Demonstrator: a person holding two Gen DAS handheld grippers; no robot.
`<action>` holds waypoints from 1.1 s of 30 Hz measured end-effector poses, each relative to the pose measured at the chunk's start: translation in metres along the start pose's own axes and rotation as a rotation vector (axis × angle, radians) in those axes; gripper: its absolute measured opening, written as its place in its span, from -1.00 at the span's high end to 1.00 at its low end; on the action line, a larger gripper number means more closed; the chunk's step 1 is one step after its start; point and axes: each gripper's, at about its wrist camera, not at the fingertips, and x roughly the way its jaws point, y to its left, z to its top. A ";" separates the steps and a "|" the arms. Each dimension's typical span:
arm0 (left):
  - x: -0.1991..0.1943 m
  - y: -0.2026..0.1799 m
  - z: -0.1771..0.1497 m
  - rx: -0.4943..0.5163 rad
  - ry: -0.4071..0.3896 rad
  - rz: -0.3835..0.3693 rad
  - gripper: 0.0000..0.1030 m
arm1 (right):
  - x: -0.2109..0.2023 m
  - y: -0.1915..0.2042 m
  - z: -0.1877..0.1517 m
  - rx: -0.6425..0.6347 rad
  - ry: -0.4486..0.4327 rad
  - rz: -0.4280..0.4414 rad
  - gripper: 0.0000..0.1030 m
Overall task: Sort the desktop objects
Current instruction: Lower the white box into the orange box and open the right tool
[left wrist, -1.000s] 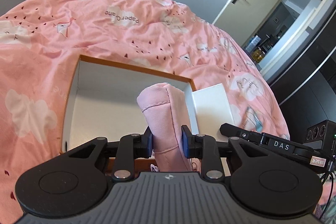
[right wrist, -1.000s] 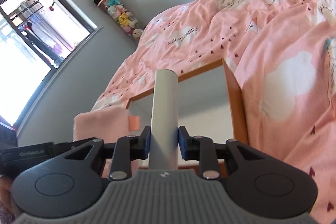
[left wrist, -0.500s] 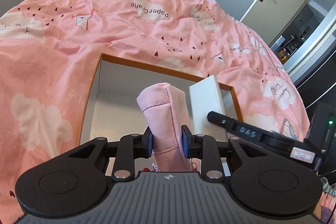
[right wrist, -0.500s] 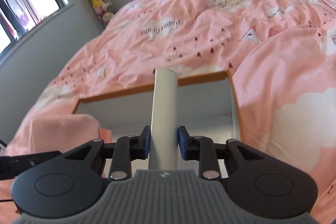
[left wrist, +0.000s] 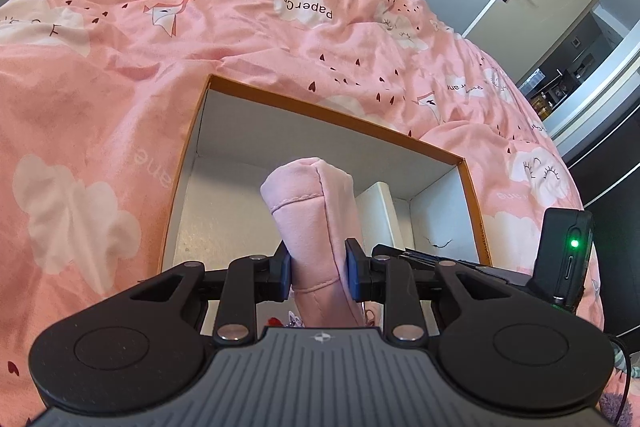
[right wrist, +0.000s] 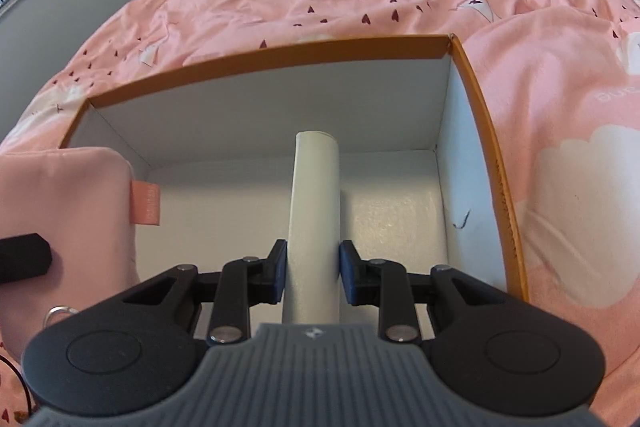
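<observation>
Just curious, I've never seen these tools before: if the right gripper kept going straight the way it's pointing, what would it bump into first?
The right gripper holds a white box that leads the way. Its tip would probably meet the carton's white far wall or floor first; depth is hard to judge.

The soft pink cloth pouch (left wrist: 310, 223) is matt, with stitched seams and a woven peach tag. The flat white box (right wrist: 314, 223) looks like smooth matt card, possibly plastic. The open orange-rimmed cardboard box (right wrist: 256, 63) has a faintly pebbled white floor (a slight sheen there). The crumpled pink printed cotton duvet (left wrist: 120, 87) is matt.
</observation>
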 end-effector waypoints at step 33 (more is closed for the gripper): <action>-0.006 0.011 -0.004 -0.033 -0.013 -0.075 0.41 | -0.010 0.010 0.020 -0.281 0.151 -0.134 0.52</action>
